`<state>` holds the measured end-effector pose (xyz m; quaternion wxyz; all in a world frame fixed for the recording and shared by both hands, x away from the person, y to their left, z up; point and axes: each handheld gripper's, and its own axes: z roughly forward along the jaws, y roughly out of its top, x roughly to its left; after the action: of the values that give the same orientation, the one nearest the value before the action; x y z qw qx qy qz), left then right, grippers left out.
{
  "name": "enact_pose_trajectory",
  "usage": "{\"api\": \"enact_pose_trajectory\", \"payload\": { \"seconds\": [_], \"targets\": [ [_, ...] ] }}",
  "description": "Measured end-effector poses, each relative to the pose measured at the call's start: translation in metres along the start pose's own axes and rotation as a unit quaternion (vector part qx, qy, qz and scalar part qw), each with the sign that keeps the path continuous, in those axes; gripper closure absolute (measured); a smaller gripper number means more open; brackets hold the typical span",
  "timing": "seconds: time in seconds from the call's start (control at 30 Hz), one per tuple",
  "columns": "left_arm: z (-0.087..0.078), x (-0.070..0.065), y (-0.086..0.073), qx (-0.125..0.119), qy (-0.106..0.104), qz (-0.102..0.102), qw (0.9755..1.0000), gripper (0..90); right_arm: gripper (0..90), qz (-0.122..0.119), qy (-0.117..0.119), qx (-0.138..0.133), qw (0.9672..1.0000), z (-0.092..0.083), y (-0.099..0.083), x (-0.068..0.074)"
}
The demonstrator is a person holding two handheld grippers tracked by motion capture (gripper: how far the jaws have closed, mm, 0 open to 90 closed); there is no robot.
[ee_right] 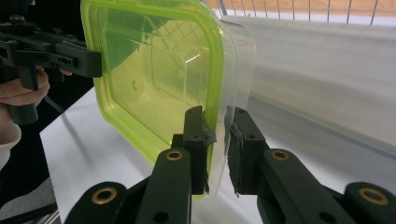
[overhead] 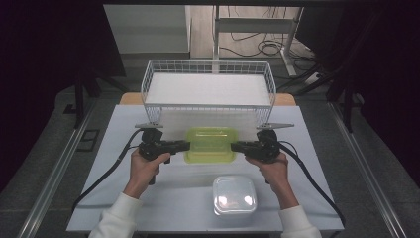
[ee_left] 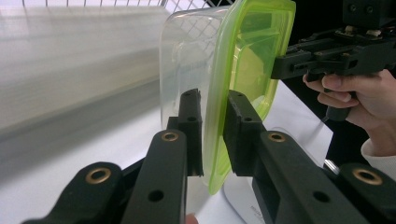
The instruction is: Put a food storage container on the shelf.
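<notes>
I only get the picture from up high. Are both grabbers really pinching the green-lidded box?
Observer: Yes. The left gripper has its jaws clamped on the rim of the green-lidded box.
Operator: And the other one?
Observer: The right gripper pinches the opposite rim the same way.
Operator: Is anything inside the box?
Observer: It looks empty; the wire basket shows through its clear wall.

Bright overhead light on the desk (overhead: 148, 198), dark surroundings — glare spots on the clear lidded box (overhead: 235, 196), gripper views' backgrounds blurred, soft.
</notes>
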<state>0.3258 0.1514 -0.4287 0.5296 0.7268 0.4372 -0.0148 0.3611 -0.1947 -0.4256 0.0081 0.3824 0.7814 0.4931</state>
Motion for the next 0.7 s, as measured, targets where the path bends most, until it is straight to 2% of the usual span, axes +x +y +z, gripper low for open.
{"api": "enact_pose_trajectory", "payload": {
  "seconds": [0.43, 0.7],
  "targets": [
    [-0.020, -0.017, 0.010, -0.030, -0.006, 0.028, 0.9991, 78.4, 78.0, -0.045, -0.006, -0.034, 0.9984, -0.022, 0.015, 0.025],
    [-0.025, -0.023, 0.014, -0.038, -0.004, 0.038, 0.9986, 78.4, 78.0, -0.053, -0.011, -0.044, 0.9975, -0.028, 0.019, 0.032]
  ]
}}
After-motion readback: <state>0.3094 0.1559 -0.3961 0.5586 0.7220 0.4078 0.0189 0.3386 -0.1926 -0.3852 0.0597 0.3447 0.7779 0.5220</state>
